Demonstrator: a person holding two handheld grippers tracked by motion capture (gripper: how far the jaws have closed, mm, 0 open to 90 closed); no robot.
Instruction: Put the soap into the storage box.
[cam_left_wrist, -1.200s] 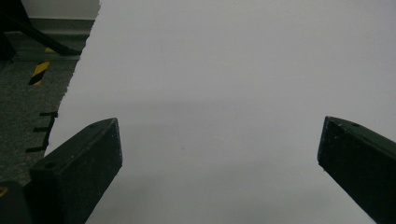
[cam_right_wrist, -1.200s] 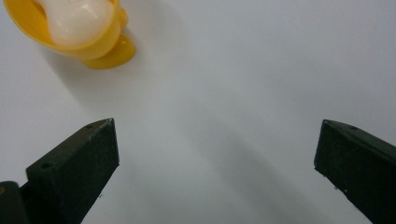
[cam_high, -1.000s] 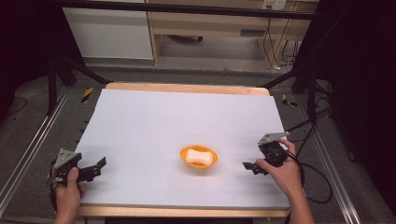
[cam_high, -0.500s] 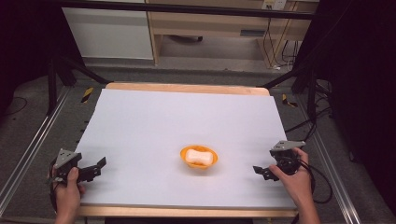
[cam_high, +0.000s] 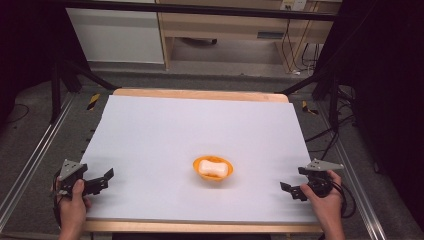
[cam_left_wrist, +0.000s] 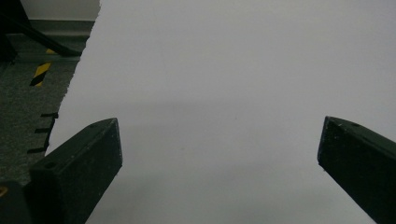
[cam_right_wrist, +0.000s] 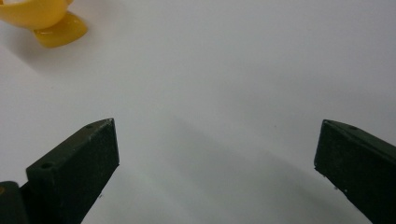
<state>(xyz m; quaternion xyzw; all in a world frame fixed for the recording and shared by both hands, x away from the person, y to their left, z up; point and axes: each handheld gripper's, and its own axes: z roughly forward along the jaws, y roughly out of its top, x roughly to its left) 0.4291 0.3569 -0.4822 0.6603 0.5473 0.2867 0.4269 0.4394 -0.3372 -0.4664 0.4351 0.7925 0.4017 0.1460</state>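
I see the orange bowl (cam_high: 213, 168) with its white piece (cam_high: 212, 169) mid-table, long axis left-right, closer to my right hand-held gripper (cam_high: 291, 190) than the left hand-held gripper (cam_high: 104, 179) (both gaping, empty).

No writing, label, brand or number can be read anywhere. The yellow-and-black striped tape (cam_high: 93, 101) on the floor by the table's far left corner is a marking without words. A small label (cam_high: 271, 35) on the wooden furniture beyond the table's far edge is too blurred to read.
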